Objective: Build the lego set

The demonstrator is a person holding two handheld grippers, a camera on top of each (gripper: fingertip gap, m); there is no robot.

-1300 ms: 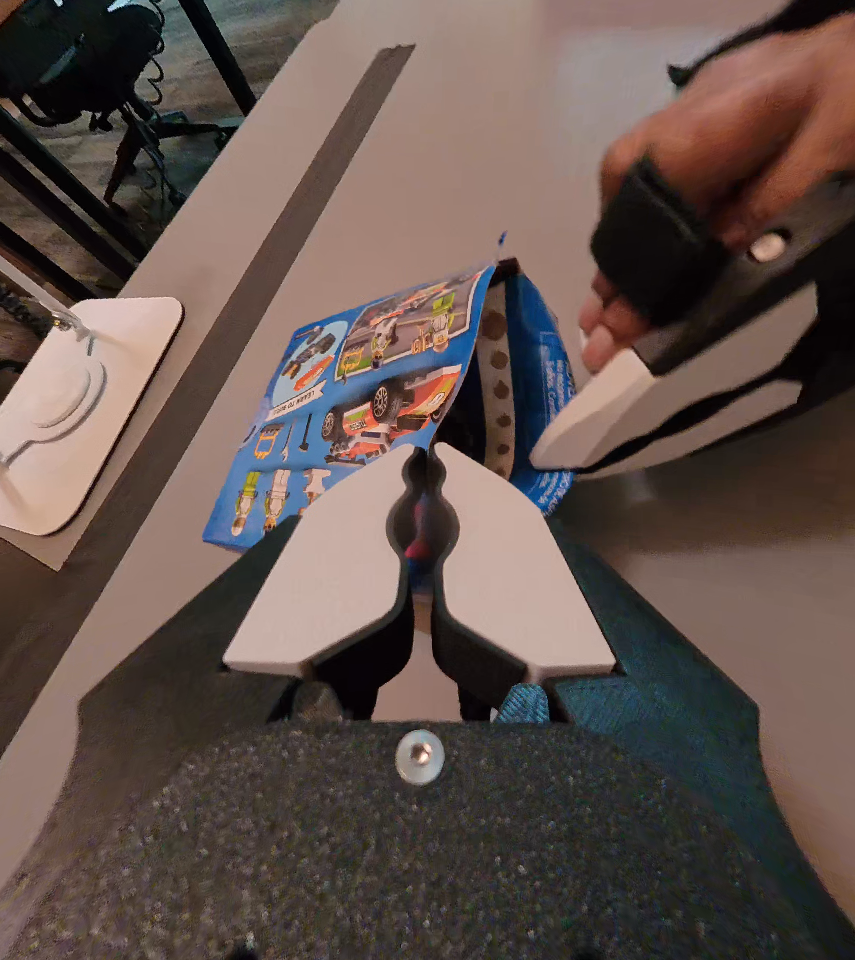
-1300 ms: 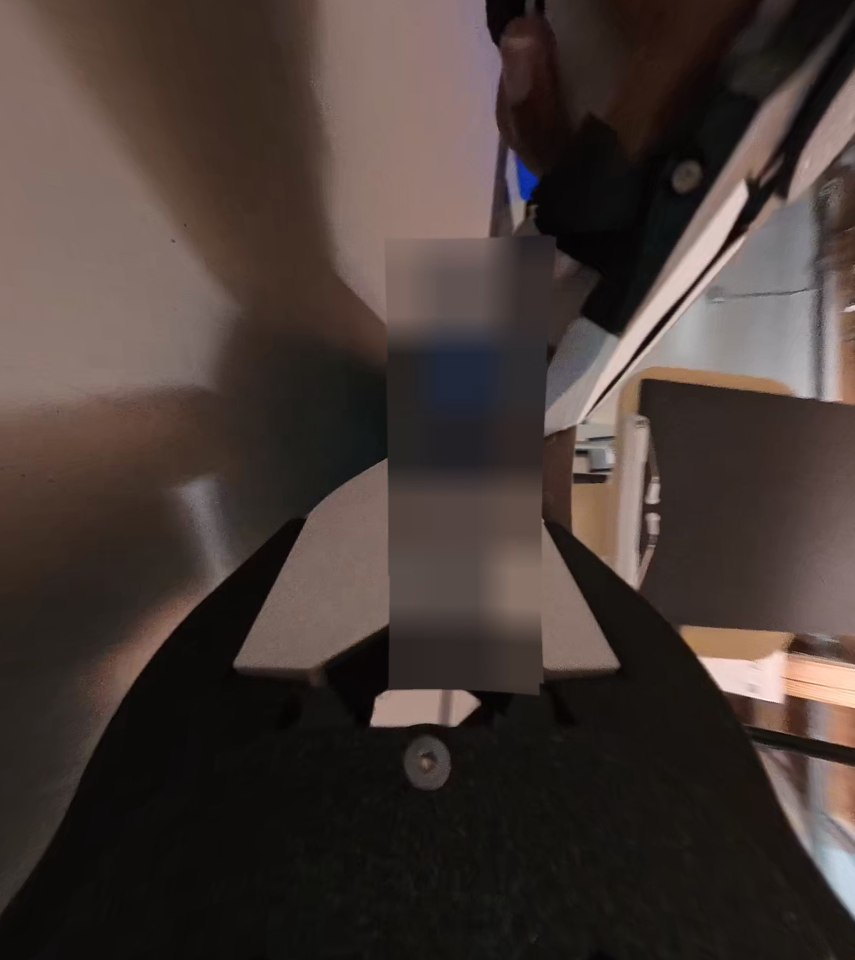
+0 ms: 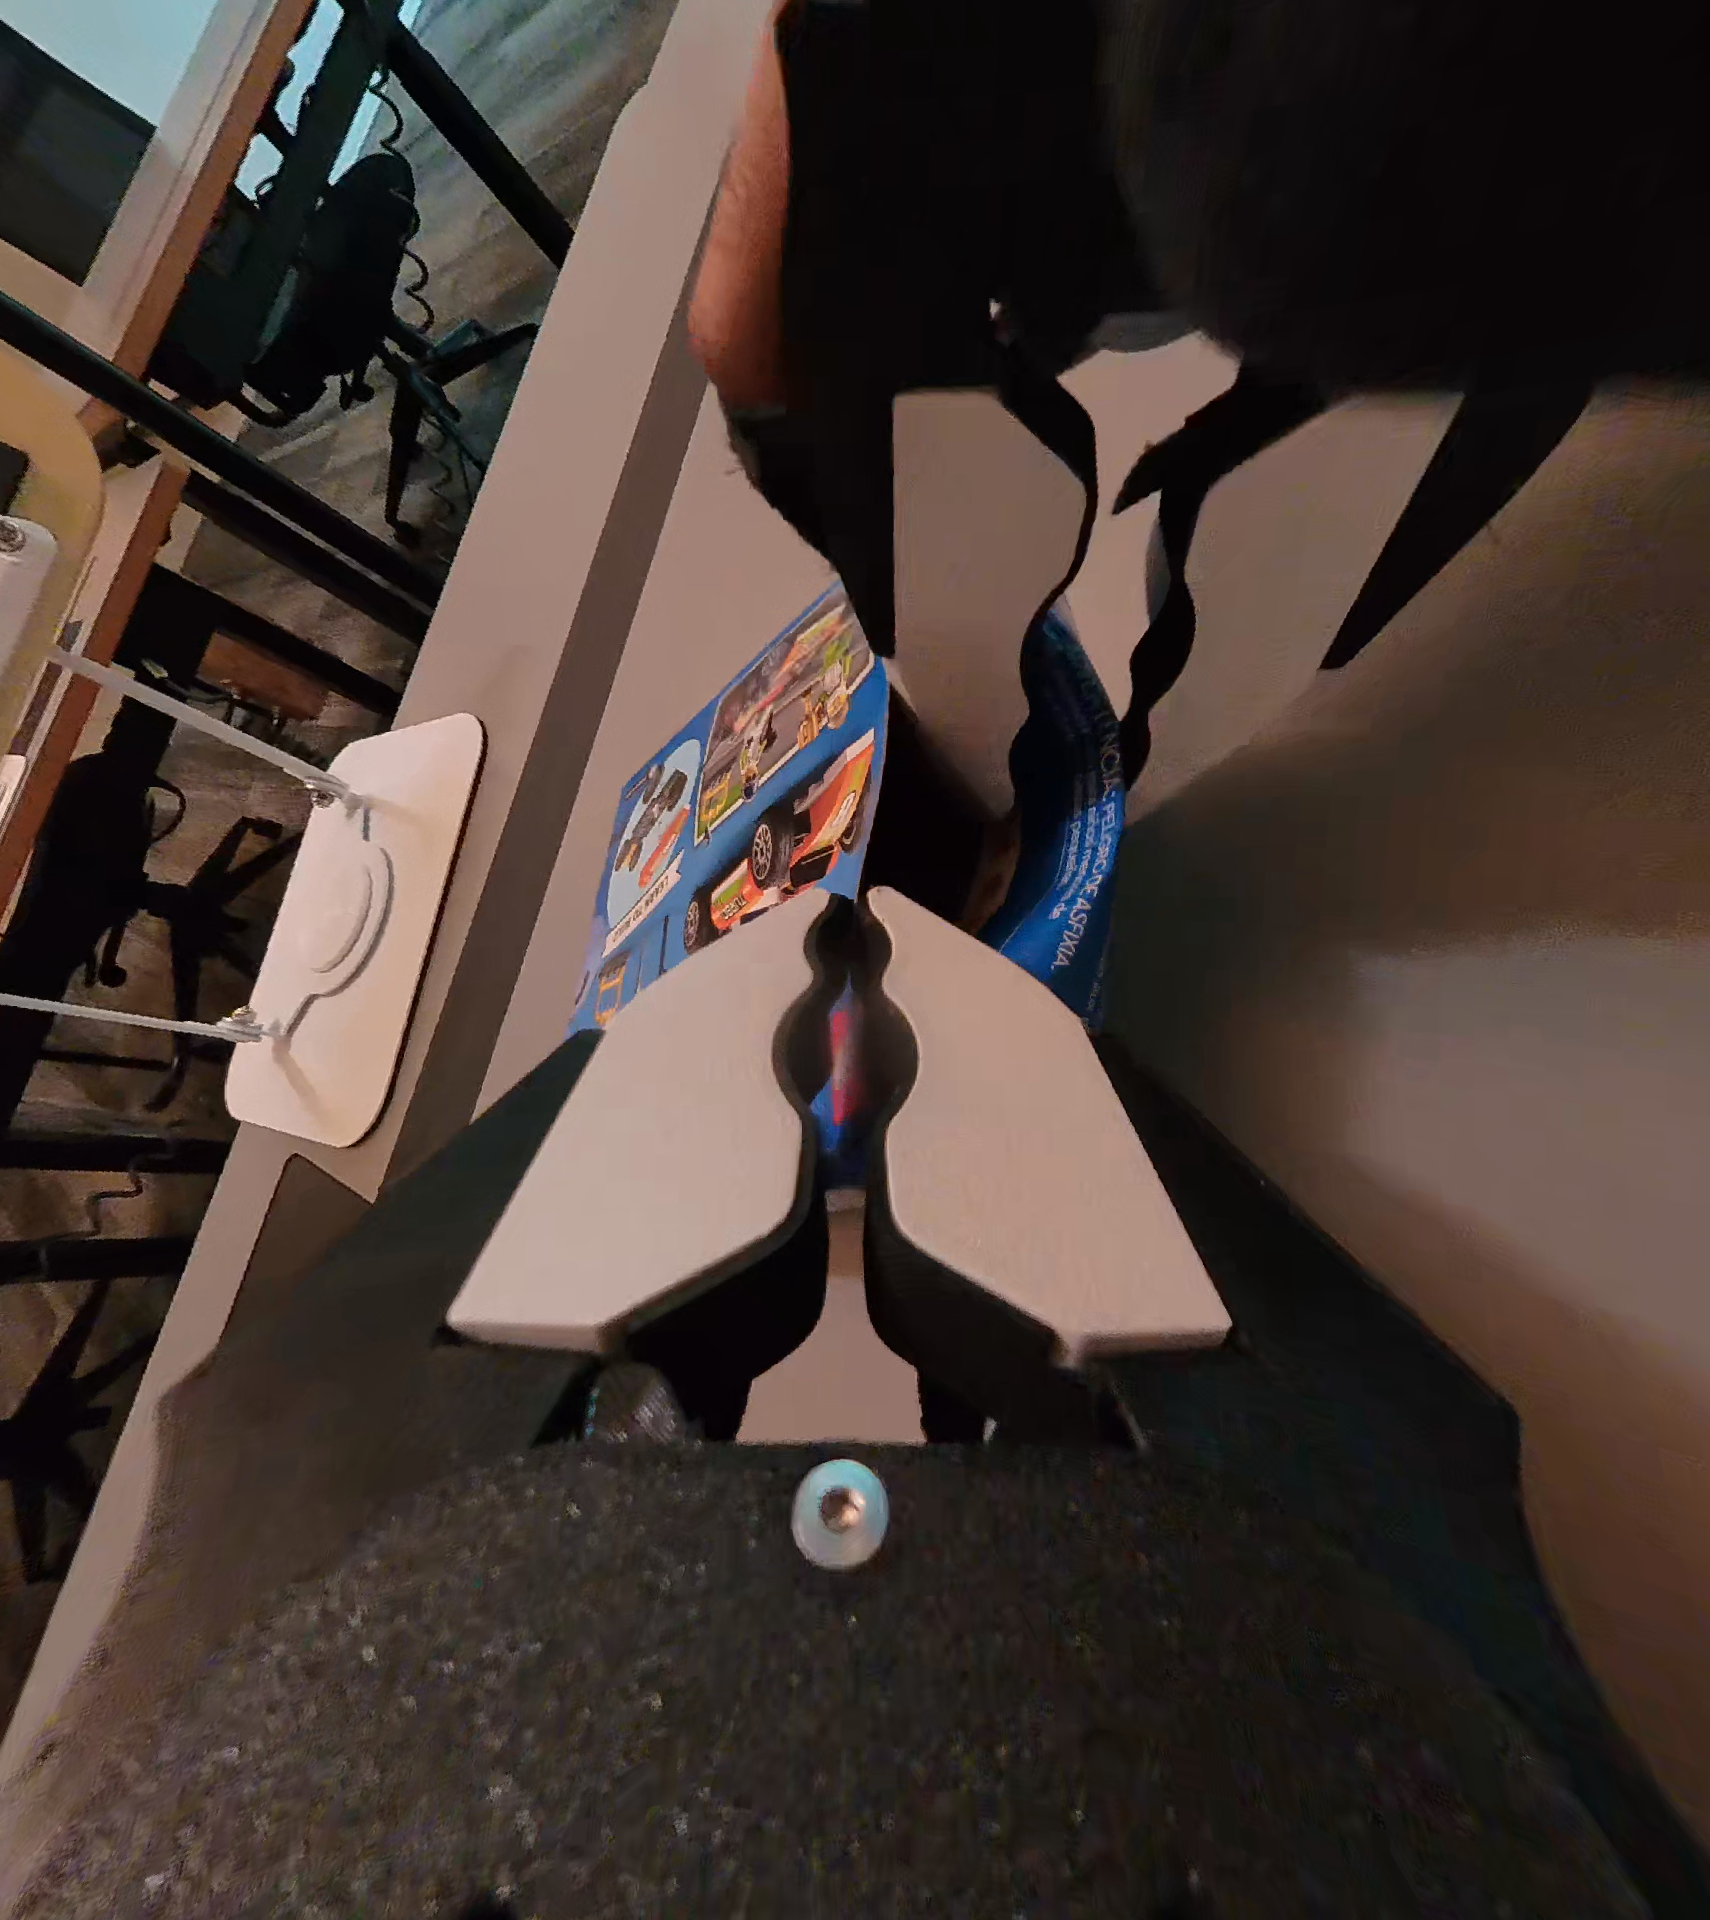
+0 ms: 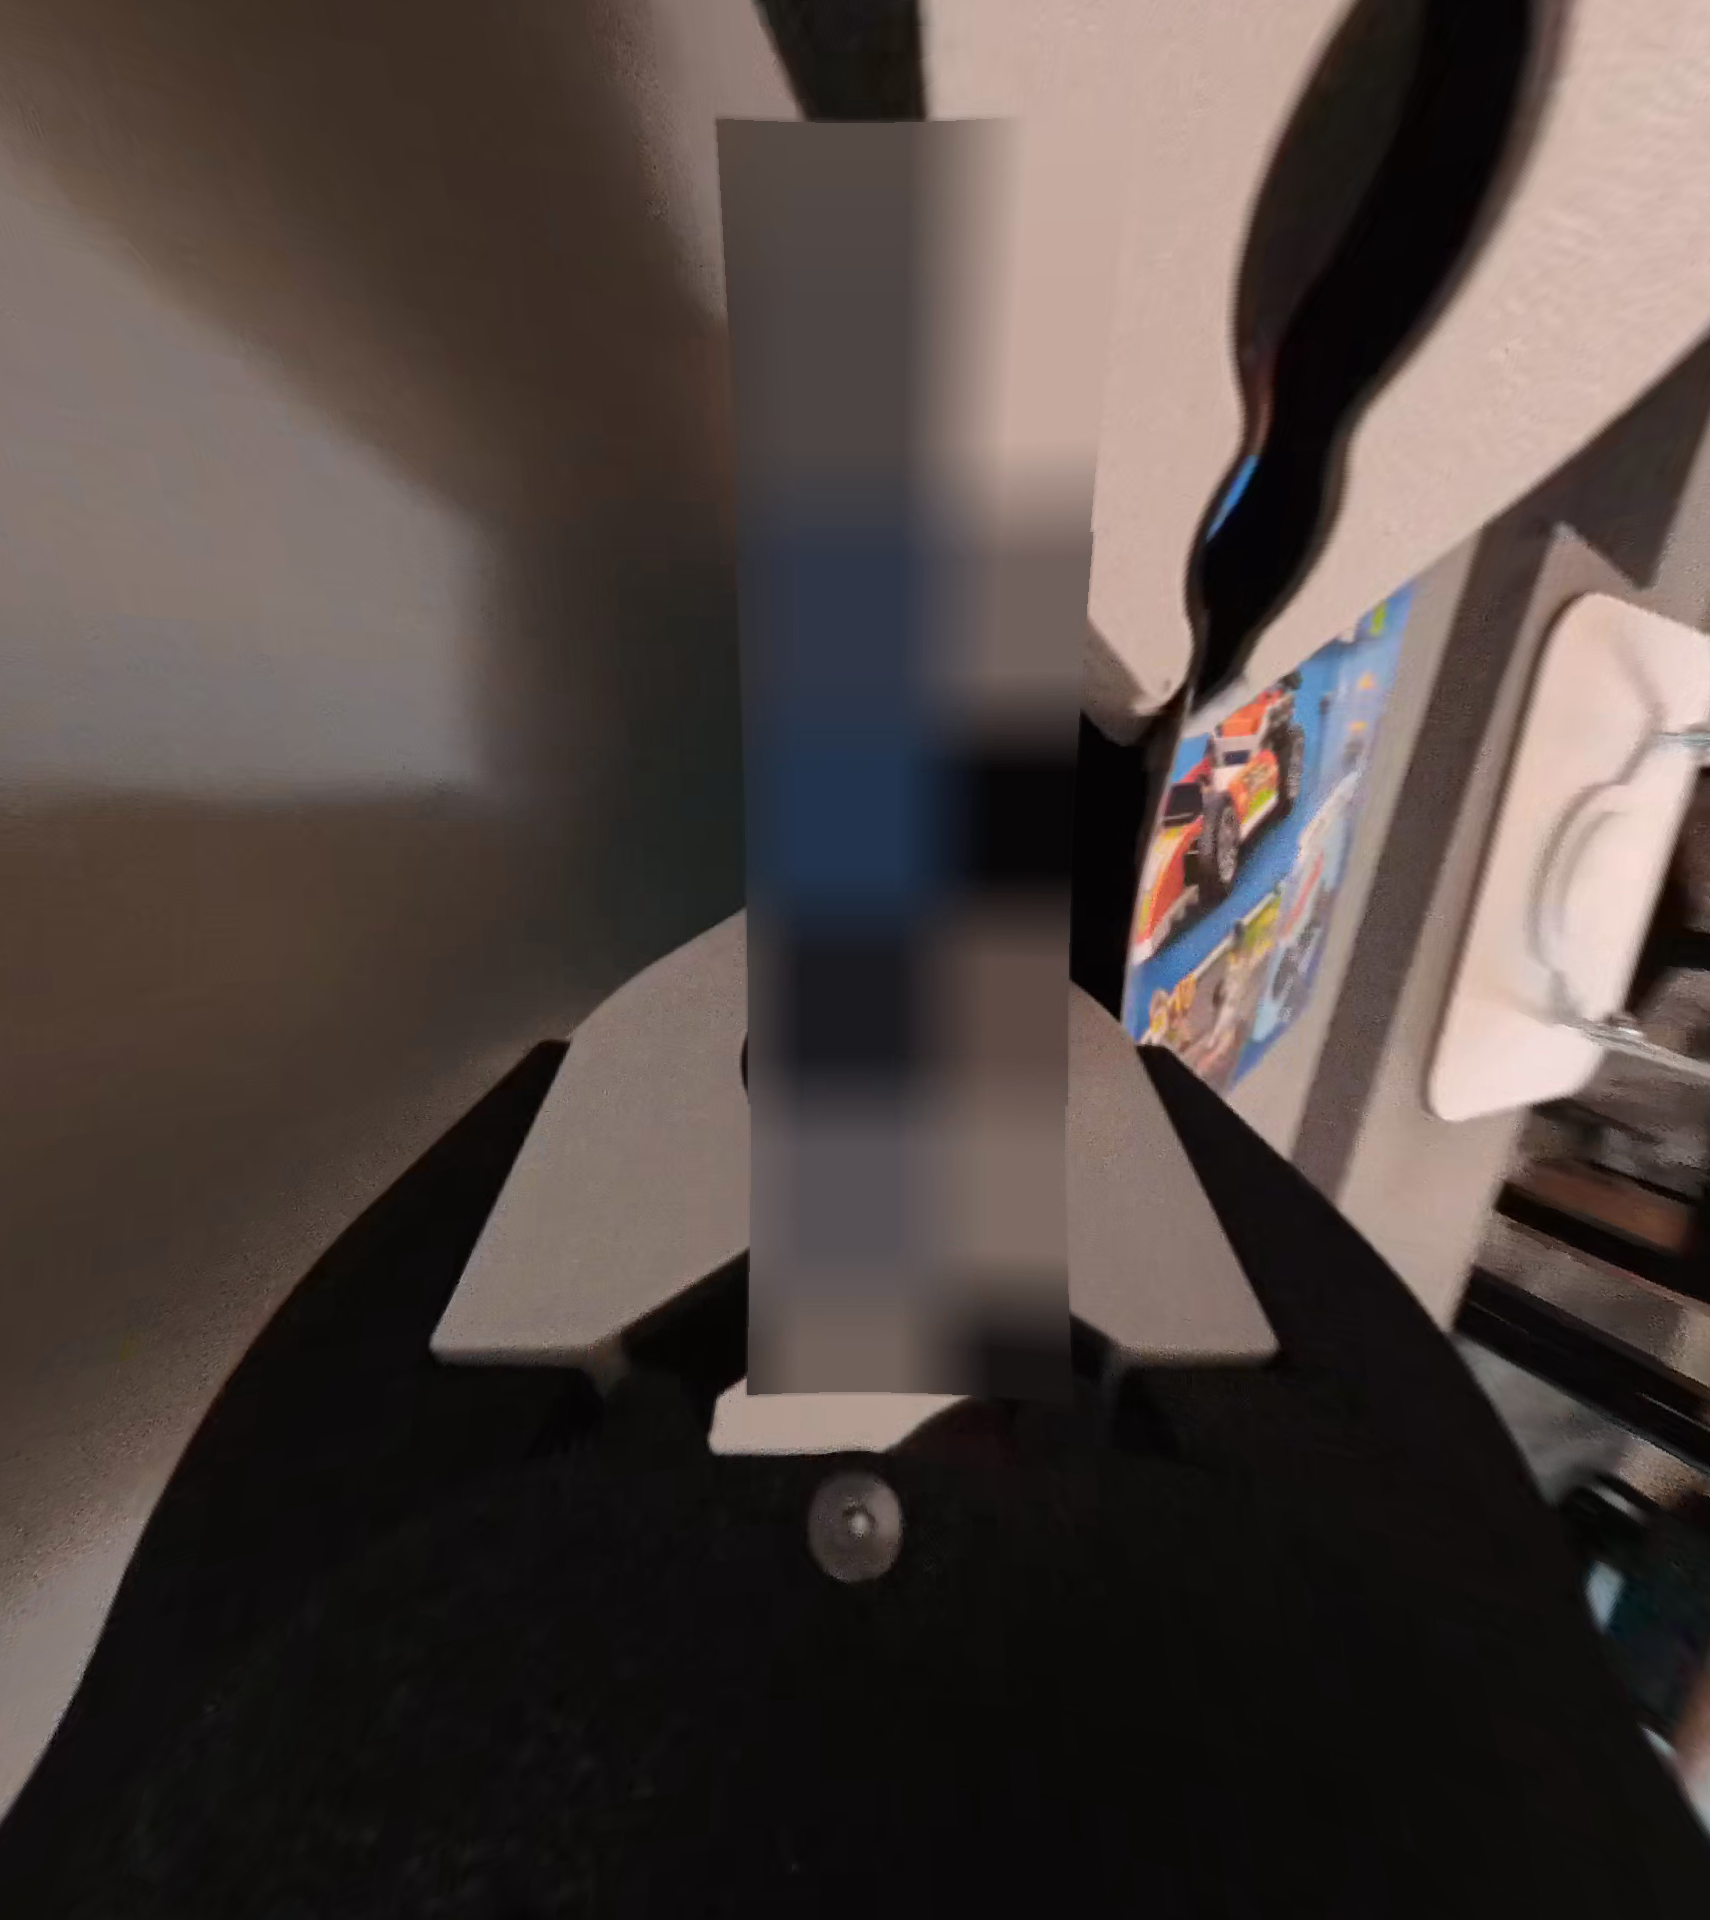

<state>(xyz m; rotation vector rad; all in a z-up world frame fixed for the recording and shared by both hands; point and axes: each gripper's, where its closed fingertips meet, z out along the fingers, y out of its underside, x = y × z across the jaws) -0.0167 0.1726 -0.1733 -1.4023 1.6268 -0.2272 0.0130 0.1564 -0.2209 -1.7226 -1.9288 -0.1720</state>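
Lego box (image 3: pixel 757 800), blue with printed pictures of a racing car, is the only part of the set on show, and it is no more than opened: no bricks, bags or built pieces appear in either view, so by my reading the build itself has not begun and the work is at the unpacking stage

Nearest in the left wrist view, the left gripper (image 3: pixel 856 914) has its fingers (image 3: pixel 664 1122) drawn close together, clamped on the near edge of the box; a strip of blue and red card shows in the narrow wavy gap between them. Just past their tips the box stands tilted, its printed face turned to the left and its dark open mouth to the right, with a blue flap (image 3: pixel 1079 831) bearing white print hanging beside it. It is lifted or propped above the grey table (image 3: pixel 1453 1039); whether its far end touches the surface I cannot tell

Beyond that, the right gripper (image 3: pixel 1090 623) reaches down from above with a hand (image 3: pixel 737 281) behind it, its dark wavy fingers at the open end around the flap. In its own view a blurred patch hides the tips, so I cannot tell whether they are parted or clamped on anything

Farther left, a white stand base (image 3: pixel 352 925) sits at the table's edge, and office chairs (image 3: pixel 331 270) stand on the floor beyond

Still to do, as I judge it: empty the box, sort the parts, then assemble everything
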